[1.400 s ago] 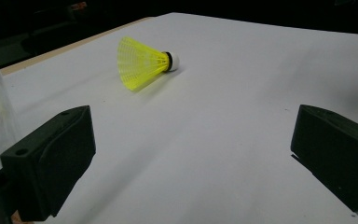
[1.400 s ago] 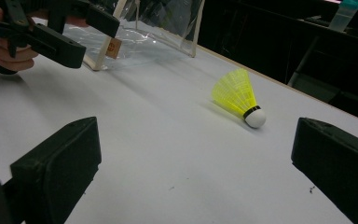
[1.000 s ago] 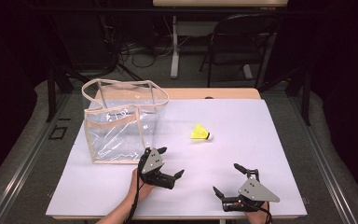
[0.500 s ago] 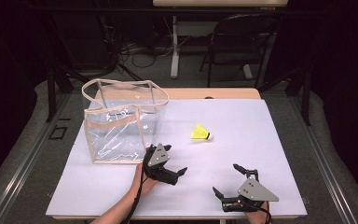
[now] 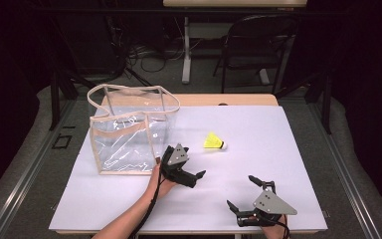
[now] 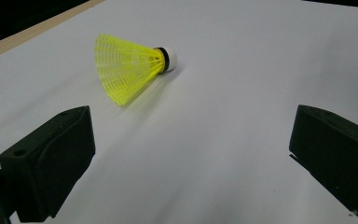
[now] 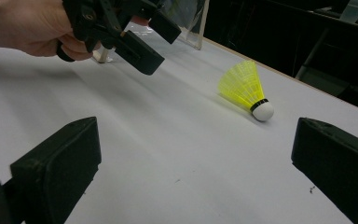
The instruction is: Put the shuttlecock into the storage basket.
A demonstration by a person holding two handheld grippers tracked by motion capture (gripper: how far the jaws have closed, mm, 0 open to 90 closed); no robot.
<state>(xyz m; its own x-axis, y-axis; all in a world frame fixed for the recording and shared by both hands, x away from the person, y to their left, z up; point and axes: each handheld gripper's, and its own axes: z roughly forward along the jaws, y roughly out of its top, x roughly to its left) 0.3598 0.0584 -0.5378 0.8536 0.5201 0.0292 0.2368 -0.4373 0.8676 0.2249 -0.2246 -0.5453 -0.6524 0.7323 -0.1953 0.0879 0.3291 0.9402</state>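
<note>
1. My left gripper (image 5: 191,169) hovers low over the white table (image 5: 288,149), jaws spread wide and empty; my right gripper (image 5: 244,195) sits nearer the table's near edge, likewise spread and holding nothing.
2. The shuttlecock (image 5: 214,142) I see is yellow mesh with a white cork tip and a black band, lying on its side.
3. A clear plastic tote bag (image 5: 129,132) with tan trim stands upright just beside the left gripper, on its far-left side. Bare tabletop lies between the left gripper and the shuttlecock.
4. The shuttlecock lies ahead of the left gripper, slightly left of its jaw line, apart from both jaws; from the right gripper it's farther off, ahead.
</note>
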